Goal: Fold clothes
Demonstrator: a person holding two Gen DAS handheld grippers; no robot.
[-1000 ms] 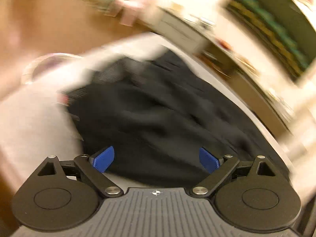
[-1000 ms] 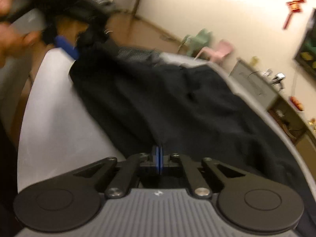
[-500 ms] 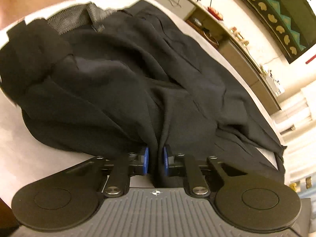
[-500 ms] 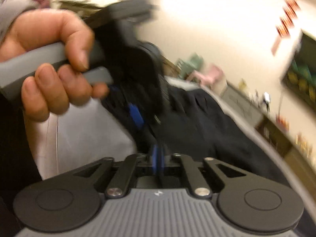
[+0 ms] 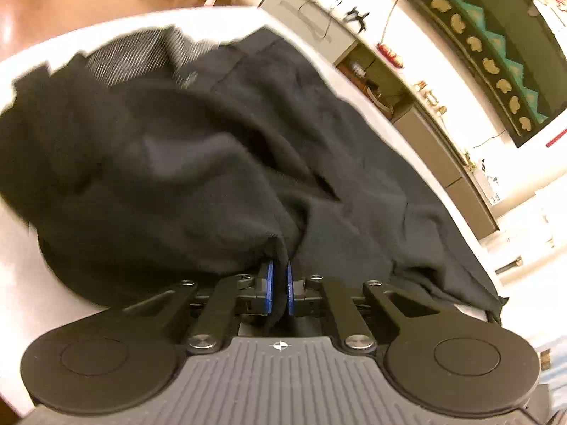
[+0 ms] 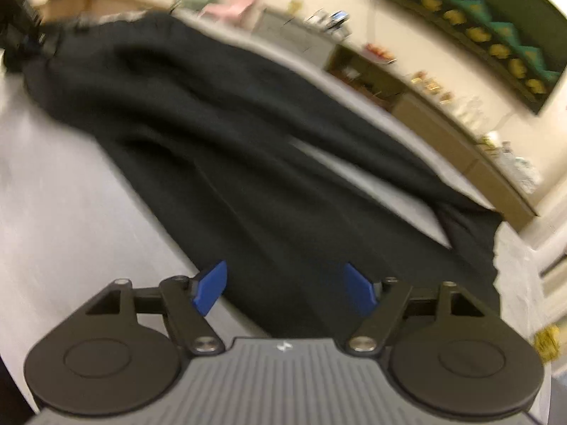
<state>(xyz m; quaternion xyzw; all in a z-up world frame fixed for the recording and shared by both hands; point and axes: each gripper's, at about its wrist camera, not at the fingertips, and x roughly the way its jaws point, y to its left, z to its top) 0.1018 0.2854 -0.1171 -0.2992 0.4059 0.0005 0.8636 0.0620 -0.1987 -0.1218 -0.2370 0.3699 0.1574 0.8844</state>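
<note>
**One Pinch on the Black Clothes**

My left gripper (image 5: 280,283) has its blue fingers (image 5: 268,285) squeezed tight on a fold of the black clothes (image 5: 198,163). My right gripper (image 6: 285,288) has its fingers (image 6: 212,287) spread wide with nothing between them, hovering over the near edge of the cloth.

The clothes lie bunched and wrinkly on the white table (image 6: 63,191), reaching across to its far side.

I think the thin pinch could slip if I pull hard (the cloth looks soft and heavy). The far end could slide off the table edge too.

I see no basket or box, so nothing is inside one.
</note>
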